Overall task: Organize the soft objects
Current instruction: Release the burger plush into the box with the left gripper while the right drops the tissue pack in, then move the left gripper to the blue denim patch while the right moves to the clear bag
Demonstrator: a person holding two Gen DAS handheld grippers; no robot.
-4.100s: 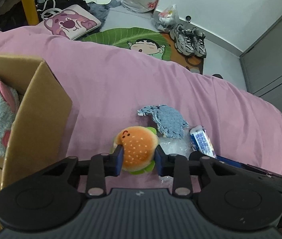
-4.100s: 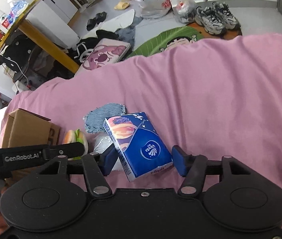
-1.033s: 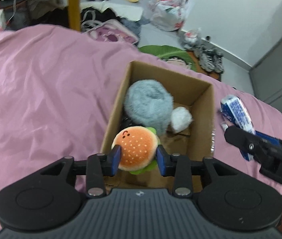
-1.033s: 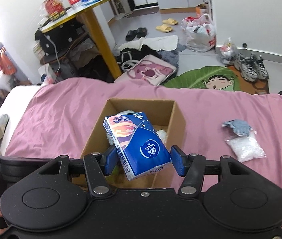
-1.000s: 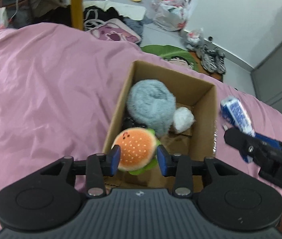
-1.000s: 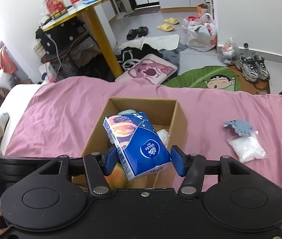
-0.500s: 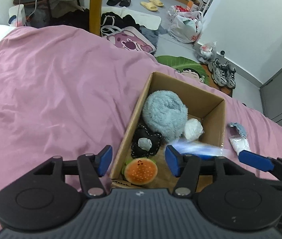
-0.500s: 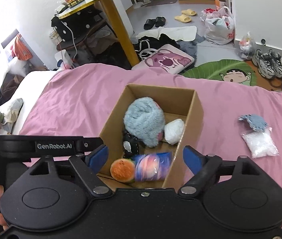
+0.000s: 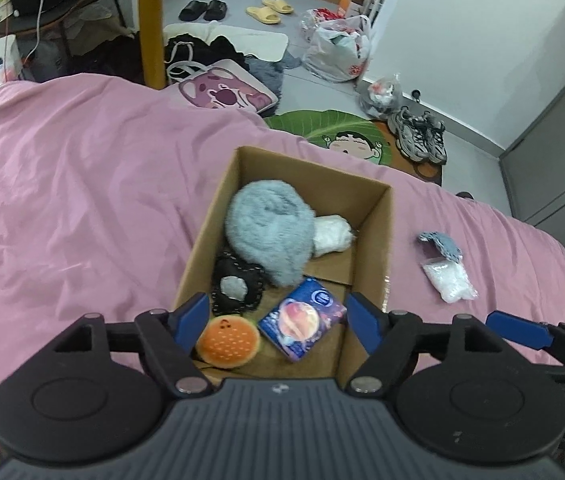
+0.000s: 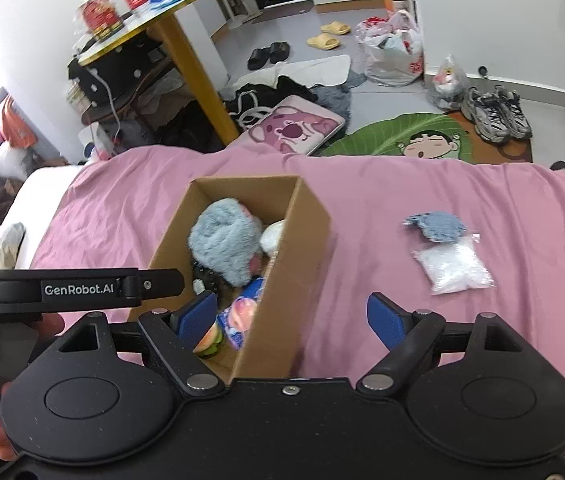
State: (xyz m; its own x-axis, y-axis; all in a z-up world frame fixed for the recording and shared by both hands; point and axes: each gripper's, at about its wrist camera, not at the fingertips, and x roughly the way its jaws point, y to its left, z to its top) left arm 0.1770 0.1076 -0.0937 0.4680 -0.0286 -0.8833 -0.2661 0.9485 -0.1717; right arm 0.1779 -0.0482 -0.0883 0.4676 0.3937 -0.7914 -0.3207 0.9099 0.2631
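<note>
Cardboard box (image 9: 366, 240) sits open-topped on the bed's pink sheet (image 9: 82, 208); all places here are given from the box. Inside, near end: round burger plush (image 9: 228, 342) touching a glossy blue tissue pack (image 9: 302, 330). Mid-box a black crocheted piece (image 9: 238, 288), then a large shaggy grey-blue plush (image 9: 268, 230) with a small white puff (image 9: 332, 234) against the far right wall. Left gripper (image 9: 276, 318) hangs above the near end, jaws opening, nothing pressed between the pads. Right gripper (image 10: 292, 316) straddles the box's right wall from above, jaws spread and empty. Still out on the sheet, well to the right of the box: a flat knitted blue-grey cloth (image 10: 436, 226) touching a clear crinkly bag of white filling (image 10: 456, 270). Risks, judged: the slick bag may slide or bulge out of a pinch taken at its loose edge; the thin cloth lies flush on the sheet, so the jaws could gather bedding along with it. The box stands on soft bedding, and a bump to its right wall during the reach could tip it.
</note>
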